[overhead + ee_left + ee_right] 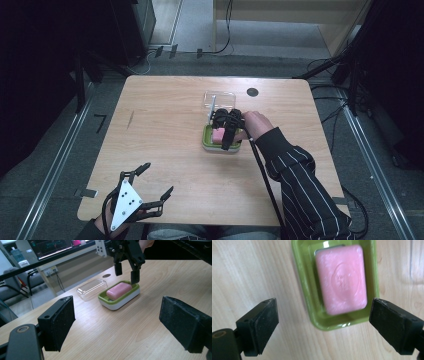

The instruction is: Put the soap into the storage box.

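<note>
One step looks complete: the pink soap (342, 278) lies flat in the green soap dish (304, 287), and the right gripper (126, 273) hangs above it, jaws apart and empty. The clear lid (92, 288) lies just beside the dish, apparently yet to be fitted. The left gripper (150, 186) idles open near the table (165, 110) edge. Nothing obstructs.

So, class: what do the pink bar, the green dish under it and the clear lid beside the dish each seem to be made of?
Pink bar: looks like soap, waxy and slightly marbled, with a stamped emblem on top.
Green dish: probably moulded plastic, glossy with highlights on its rim, on a white base.
Clear lid: likely thin see-through plastic; the table shows through it and its edges glint.
</note>
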Available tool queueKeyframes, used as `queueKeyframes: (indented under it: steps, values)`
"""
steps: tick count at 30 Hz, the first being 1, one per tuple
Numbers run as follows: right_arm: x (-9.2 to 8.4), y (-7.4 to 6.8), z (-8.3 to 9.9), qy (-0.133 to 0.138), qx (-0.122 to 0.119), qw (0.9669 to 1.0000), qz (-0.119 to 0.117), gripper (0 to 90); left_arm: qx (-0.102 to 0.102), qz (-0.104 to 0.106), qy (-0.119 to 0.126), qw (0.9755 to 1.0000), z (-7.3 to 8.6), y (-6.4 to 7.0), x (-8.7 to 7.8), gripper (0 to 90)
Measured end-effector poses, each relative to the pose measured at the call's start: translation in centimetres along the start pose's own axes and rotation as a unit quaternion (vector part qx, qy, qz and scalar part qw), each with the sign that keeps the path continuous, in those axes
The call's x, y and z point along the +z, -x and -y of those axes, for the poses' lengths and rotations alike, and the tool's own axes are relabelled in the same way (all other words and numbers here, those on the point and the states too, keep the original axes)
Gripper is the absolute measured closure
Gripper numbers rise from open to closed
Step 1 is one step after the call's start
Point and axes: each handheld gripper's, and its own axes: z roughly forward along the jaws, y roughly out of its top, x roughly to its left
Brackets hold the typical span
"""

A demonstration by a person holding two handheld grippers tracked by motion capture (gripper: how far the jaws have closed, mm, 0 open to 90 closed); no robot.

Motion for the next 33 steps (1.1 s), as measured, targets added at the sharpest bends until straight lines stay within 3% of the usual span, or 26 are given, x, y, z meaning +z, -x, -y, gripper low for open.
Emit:
queueKeyframes:
  steps: [13,17,33]
  values:
    - [-1.3,-1.3,3.3,-0.013,0.041,0.9990,0.015,9.6,0.004,0.002,-0.001,1.0000,-0.1,0.1,0.2,13.7]
    - [-1.7,-1.5,4.8,-0.018,0.065,0.9975,0.021,10.4,0.003,0.005,0.001,1.0000,-0.1,0.1,0.3,13.7]
    - [-1.8,-2.7,9.2,-0.036,0.116,0.9923,0.024,8.4,0.007,0.014,0.001,0.9999,-0.3,0.2,1.0,13.7]
